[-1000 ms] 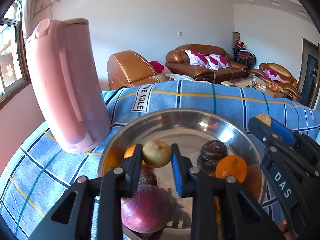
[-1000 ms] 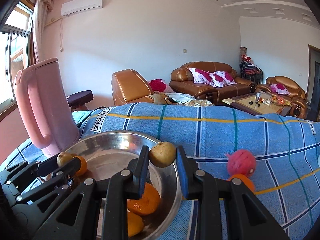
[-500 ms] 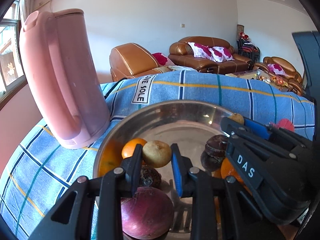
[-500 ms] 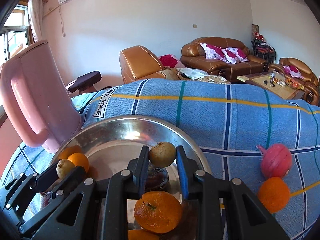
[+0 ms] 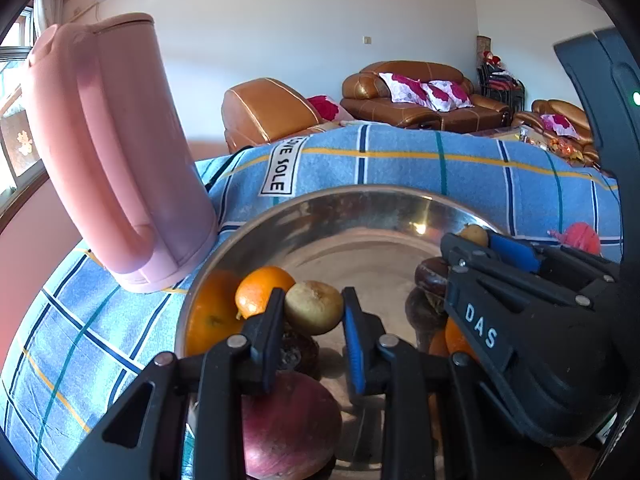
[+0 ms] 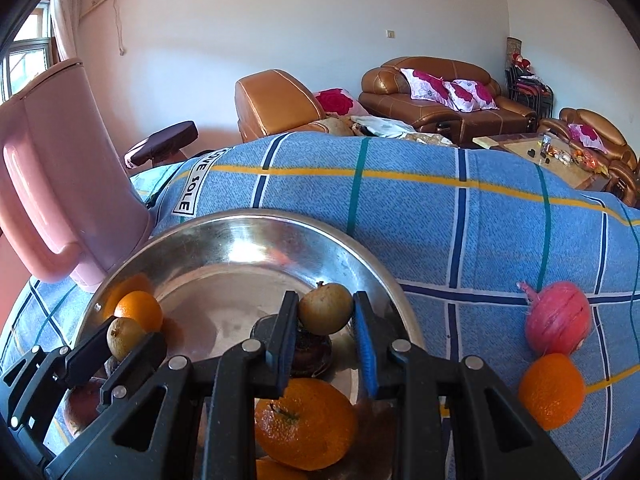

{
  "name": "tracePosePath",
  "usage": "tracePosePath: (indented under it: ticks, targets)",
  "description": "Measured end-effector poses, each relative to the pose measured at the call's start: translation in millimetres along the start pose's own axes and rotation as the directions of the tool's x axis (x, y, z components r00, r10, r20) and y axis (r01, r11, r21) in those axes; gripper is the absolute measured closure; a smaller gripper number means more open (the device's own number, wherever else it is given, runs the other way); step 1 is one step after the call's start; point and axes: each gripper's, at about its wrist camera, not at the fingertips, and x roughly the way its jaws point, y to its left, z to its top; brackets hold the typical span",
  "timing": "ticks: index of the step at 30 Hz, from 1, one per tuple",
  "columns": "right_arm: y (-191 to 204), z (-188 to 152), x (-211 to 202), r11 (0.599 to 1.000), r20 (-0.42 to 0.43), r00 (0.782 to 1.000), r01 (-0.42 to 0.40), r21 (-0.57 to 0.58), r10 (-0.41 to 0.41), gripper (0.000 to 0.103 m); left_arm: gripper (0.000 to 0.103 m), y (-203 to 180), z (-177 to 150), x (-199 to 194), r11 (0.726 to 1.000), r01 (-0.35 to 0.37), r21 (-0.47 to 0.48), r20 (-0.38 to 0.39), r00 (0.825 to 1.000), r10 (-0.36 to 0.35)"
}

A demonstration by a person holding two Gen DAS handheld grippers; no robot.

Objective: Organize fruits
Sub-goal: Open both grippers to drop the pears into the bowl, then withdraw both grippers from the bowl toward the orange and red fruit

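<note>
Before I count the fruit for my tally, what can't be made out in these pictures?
- Left wrist view: the right gripper covers the right side of the bowl; the orange and dark fruit behind it show only partly.
- Left wrist view: the purple fruit is cut by the bottom edge.
- Right wrist view: the left gripper hides the bowl's near-left fruit.
- Right wrist view: items on the far table are too small.
</note>
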Motion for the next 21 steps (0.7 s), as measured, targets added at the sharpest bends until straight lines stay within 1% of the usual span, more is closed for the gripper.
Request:
tracePosePath:
  ticks: [2,8,9,11,12,13,14,15,16,17,18,19,20,21]
  targets:
    - [2,1,0,1.000,-0.002,1.000,0.001,-0.002,-0.001,0.073,0.074,0,0,1,1.000,-0.002,0.000,-0.004,1.000,0.002]
    - [0,0,-3,0.999,0.005,0.999,-0.036,0.016,0.036,0.069,0.073,1,1,2,1.000,-0.001,-0.001,-0.008,1.000,0.001]
    - [0,-1,-6,0.999,0.015,0.999,-0.042,0.014,0.042,0.068,0.070,1,0,2,1.000,0.001,-0.002,-0.007,1.000,-0.001]
    - [2,-1,-10,0.999,0.034,0.999,-0.038,0.007,0.037,0.061,0.066,0,1,2,1.000,0.017,-0.007,-0.005,1.000,-0.017]
    - [3,-1,-12,0.999,0.043,0.998,-0.038,0.003,0.038,0.060,0.064,0,1,2,1.000,0.017,-0.007,-0.003,1.000,-0.017]
    - [6,-2,-13,0.999,0.051,0.998,-0.035,-0.001,0.035,0.056,0.057,0,1,2,1.000,0.014,-0.007,0.000,1.000,-0.014]
    - [6,-2,-15,1.000,0.058,0.998,-0.029,-0.004,0.029,0.051,0.052,-1,1,1,1.000,0.018,-0.009,0.004,1.000,-0.018]
    - [7,-2,-17,1.000,0.064,0.998,-0.027,-0.008,0.027,0.048,0.049,0,0,0,1.000,0.025,-0.012,0.011,1.000,-0.025]
    - [8,-3,-19,1.000,0.071,0.997,-0.023,-0.011,0.023,0.044,0.039,0,0,-2,0.999,0.032,-0.015,0.023,0.999,-0.031]
    - [8,-4,-21,1.000,0.080,0.997,-0.017,-0.011,0.018,0.042,0.026,1,0,-5,0.999,0.035,-0.017,0.037,0.999,-0.034]
    - [7,-4,-24,1.000,0.090,0.996,-0.015,-0.007,0.016,0.042,0.021,2,-1,-8,0.999,0.034,-0.021,0.053,0.998,-0.033]
    - [5,-5,-27,1.000,0.098,0.995,-0.016,-0.001,0.016,0.042,0.011,2,-1,-12,0.999,0.033,-0.026,0.073,0.997,-0.031]
    - [3,-5,-31,1.000,0.111,0.994,-0.013,0.008,0.012,0.042,0.004,3,-2,-17,0.999,0.033,-0.033,0.095,0.995,-0.030]
    - [1,-5,-35,1.000,0.128,0.992,-0.002,0.017,0.000,0.041,0.002,4,-3,-21,0.999,0.031,-0.037,0.117,0.993,-0.027]
